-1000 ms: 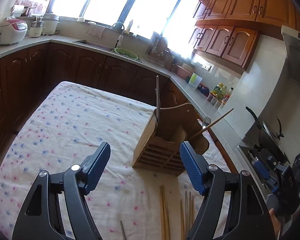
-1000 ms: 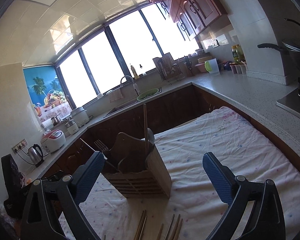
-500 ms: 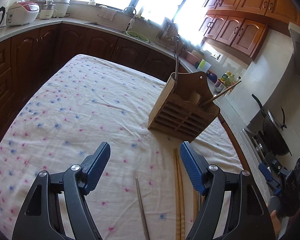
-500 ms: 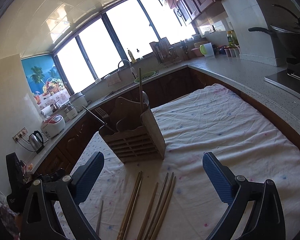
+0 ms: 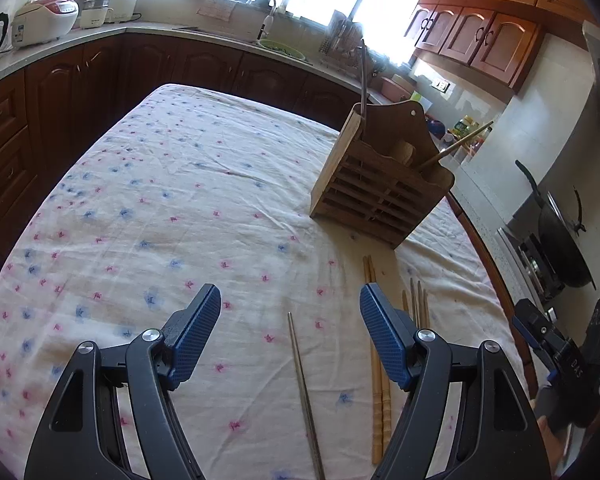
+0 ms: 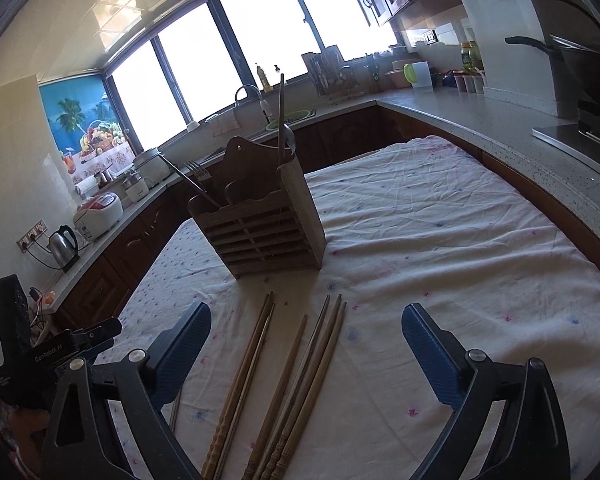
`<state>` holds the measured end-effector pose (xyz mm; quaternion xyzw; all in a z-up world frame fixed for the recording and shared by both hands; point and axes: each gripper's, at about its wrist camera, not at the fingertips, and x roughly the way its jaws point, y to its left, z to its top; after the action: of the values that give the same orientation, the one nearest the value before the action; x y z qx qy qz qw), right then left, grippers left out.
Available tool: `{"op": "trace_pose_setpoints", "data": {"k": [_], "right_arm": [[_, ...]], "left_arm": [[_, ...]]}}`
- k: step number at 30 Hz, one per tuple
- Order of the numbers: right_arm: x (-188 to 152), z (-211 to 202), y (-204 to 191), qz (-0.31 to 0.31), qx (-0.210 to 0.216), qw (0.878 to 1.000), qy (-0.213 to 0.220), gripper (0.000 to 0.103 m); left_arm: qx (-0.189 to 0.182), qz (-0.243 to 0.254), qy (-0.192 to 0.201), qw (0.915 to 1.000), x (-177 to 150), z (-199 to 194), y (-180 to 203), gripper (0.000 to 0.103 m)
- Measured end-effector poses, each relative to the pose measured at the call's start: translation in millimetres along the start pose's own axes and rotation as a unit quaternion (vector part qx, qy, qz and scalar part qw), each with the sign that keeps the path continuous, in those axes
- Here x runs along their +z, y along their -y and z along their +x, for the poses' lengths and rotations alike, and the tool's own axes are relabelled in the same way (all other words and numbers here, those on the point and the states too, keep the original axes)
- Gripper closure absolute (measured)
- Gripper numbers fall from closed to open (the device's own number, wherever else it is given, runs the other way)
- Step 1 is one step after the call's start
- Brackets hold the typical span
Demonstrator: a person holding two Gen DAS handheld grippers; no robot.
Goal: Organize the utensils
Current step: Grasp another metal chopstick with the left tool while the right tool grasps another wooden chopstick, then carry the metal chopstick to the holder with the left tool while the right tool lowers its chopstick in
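The wooden chopsticks (image 6: 296, 384) lie in a loose row on the flowered cloth (image 5: 148, 184) that covers the desk, in the lower middle of the right wrist view, just in front of the wooden utensil holder (image 6: 260, 232). One thin metal chopstick (image 5: 303, 392) lies apart from them, at the bottom centre of the left wrist view. I judge them light, stiff and a little slippery, and because they lie flat and close together, the thick carved end looks like the best place to pinch one. The holder stands upright with slatted walls; a fork (image 6: 198, 170), a long wooden stick (image 6: 280, 116) and other handles lean inside it. The left hand-held gripper (image 5: 290, 308) is apart and empty above the cloth. The right hand-held gripper (image 6: 305, 324) is wide but closing, with the chopsticks below it, nothing pinched.
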<state>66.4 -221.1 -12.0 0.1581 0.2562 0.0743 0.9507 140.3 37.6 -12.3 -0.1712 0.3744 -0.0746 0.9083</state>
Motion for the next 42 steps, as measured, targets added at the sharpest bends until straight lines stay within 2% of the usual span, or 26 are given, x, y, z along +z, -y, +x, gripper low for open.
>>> {"op": "trace_pose_setpoints", "data": {"k": [1,6,11,17,24,27,29,32,34,37,42], "right_arm": [[0,2,-2,-0.003,0.0,1.0,-0.004,0.011],[-2,14,-9,-0.013,0.004,0.999,-0.029,0.033],[-7,34,-17,-0.025,0.016,0.998,-0.06,0.051],[-15,63,-24,-0.033,0.03,0.994,-0.102,0.072],[-21,96,-28,-0.049,0.017,0.988,-0.145,0.081],[-23,111,-27,-0.057,0.003,0.985,-0.165,0.081],[-27,122,-26,-0.062,-0.007,0.982,-0.179,0.082],[-28,125,-29,-0.086,-0.018,0.981,-0.174,0.085],[-29,127,-33,-0.104,-0.028,0.979,-0.172,0.086],[-29,129,-39,-0.126,-0.039,0.977,-0.169,0.086],[-27,131,-38,-0.127,-0.039,0.977,-0.169,0.092]], "left_arm": [[0.002,0.003,-0.004,1.0,-1,1,1,0.029],[0.013,0.019,-0.028,0.9994,-3,8,6,0.03],[0.02,0.029,-0.055,0.9979,-8,21,9,0.031],[0.028,0.051,-0.096,0.9937,-16,40,15,0.051],[0.029,0.065,-0.128,0.9893,-21,61,19,0.06],[0.03,0.071,-0.147,0.9862,-25,73,19,0.065],[0.036,0.085,-0.138,0.9862,-26,75,23,0.067],[0.038,0.099,-0.127,0.9863,-26,78,27,0.069],[0.045,0.111,-0.122,0.9854,-27,80,29,0.083],[0.047,0.111,-0.119,0.9856,-25,83,29,0.096],[0.04,0.1,-0.119,0.987,-24,82,25,0.098]]}}
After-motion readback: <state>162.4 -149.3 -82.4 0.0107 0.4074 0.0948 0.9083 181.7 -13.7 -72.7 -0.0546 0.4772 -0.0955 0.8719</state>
